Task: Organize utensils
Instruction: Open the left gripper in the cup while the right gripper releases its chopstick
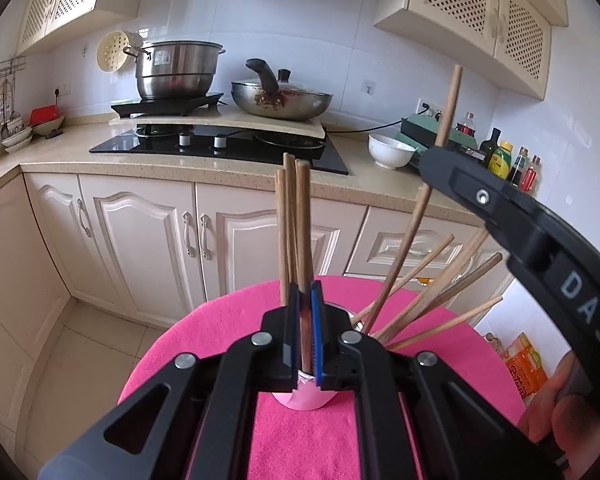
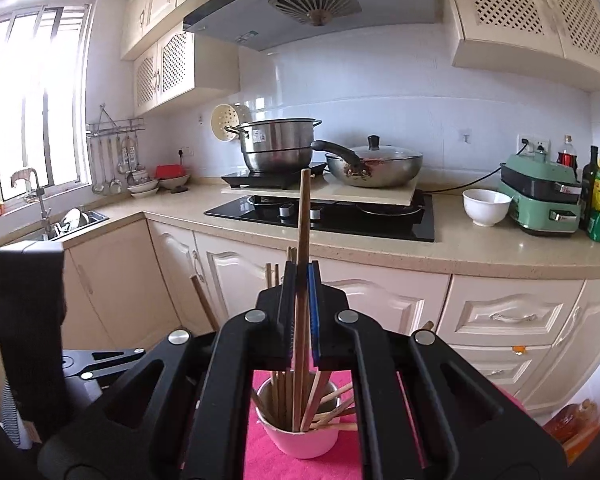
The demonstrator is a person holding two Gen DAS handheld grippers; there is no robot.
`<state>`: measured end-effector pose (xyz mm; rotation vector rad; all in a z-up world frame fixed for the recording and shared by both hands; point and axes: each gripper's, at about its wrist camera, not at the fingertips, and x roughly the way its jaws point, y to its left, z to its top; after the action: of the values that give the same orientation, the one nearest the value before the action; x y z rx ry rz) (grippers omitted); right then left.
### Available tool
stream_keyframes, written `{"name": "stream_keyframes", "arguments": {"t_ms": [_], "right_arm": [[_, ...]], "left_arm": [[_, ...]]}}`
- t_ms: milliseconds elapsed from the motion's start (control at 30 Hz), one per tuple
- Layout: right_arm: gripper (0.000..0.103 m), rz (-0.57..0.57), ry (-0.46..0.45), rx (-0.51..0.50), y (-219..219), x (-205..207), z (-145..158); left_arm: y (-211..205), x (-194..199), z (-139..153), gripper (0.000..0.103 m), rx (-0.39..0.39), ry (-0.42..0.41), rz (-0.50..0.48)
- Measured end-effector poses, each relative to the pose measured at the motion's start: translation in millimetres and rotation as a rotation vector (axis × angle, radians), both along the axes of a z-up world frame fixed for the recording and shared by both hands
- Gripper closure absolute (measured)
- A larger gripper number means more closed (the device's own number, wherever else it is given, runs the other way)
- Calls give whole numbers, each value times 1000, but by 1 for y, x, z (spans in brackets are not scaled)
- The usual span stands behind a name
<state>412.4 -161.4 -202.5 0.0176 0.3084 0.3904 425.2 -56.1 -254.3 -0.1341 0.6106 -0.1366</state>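
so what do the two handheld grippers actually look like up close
Both the left gripper and the right gripper are matte black, with angular linkage arms pinned by round silver rivets. Each has two narrow flat fingers, one faced with a ribbed blue pad. The right gripper's body bears white letters "DAS".

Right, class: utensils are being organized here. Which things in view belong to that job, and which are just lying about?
Part of the job:
- chopsticks
- cup holding them
- chopstick gripped by right gripper
- left gripper, shut on the cup's rim

Just lying about:
- steel pot
- wok
- white bowl
- green appliance
- bottles
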Motion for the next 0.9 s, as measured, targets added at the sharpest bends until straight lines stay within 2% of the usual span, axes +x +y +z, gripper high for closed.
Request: {"name": "stream_keyframes", "arguments": {"t_ms": [200,400,467,567,900], "right_arm": [[96,47,19,-69,4,-3,-3],[96,52,67,-67,1,-2,-10],[96,58,82,-73,3,-4,-14],[96,57,111,-91,8,-5,-21],[97,34,215,-103,9,1,-50]], "left_arm": [[8,-1,1,97,-45,20,5],[16,-1,4,96,-72,28,16],[16,-2,6,95,-60,30,26],[13,-4,7,72,-17,32,53],[14,-7,10,72,38,46,76]]}}
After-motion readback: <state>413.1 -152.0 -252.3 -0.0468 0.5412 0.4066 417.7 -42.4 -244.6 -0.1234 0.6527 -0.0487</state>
